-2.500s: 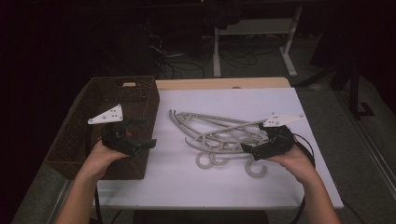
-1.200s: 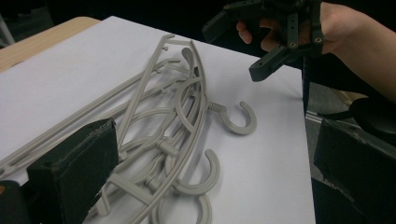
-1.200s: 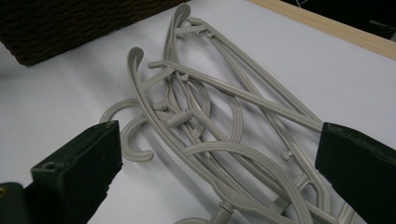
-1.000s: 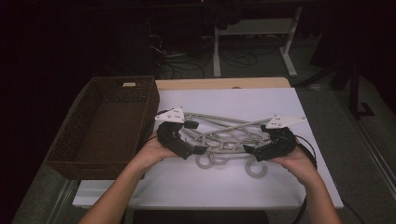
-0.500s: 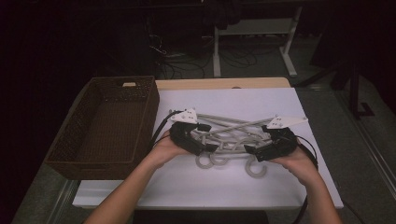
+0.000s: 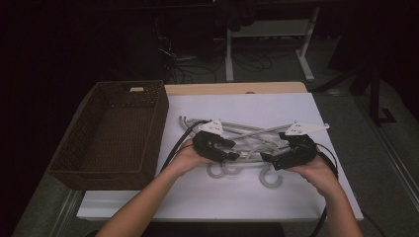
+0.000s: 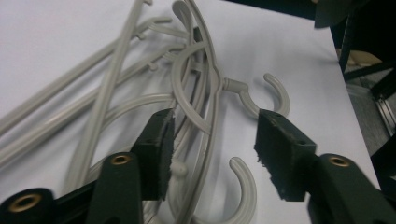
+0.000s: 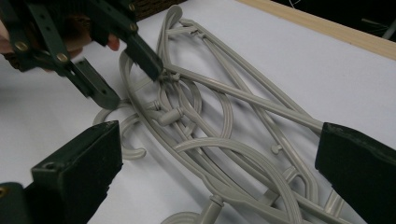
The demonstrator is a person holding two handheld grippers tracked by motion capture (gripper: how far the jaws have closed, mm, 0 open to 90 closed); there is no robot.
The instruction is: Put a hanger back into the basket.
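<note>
A tangled pile of grey plastic hangers (image 6: 247, 134) lies mid-table on the white surface. My left gripper (image 6: 233, 154) reaches into the pile's left side. In the left gripper view, the left gripper (image 7: 212, 144) straddles the curved necks of the hangers (image 7: 205, 93). Its jaws have just been closing, with a gap still showing beside the right pad (image 7: 273, 149). My right gripper (image 6: 267, 158) rests at the pile's right end, open wide. In the right gripper view, the right gripper (image 8: 219, 163) spans the hangers (image 8: 210, 116), and the left gripper (image 8: 133, 86) shows beyond them.
A dark woven basket (image 6: 66, 160) stands at the table's left, with nothing visible inside. Bare white table (image 6: 296, 197) lies in front of the hangers. A wooden strip (image 6: 237, 88) runs along the far edge, with desk legs and cables on the floor beyond.
My left hand has come from the basket rightward and down onto the hanger pile, and its jaws have narrowed around the hanger necks. The right hand has kept still.
</note>
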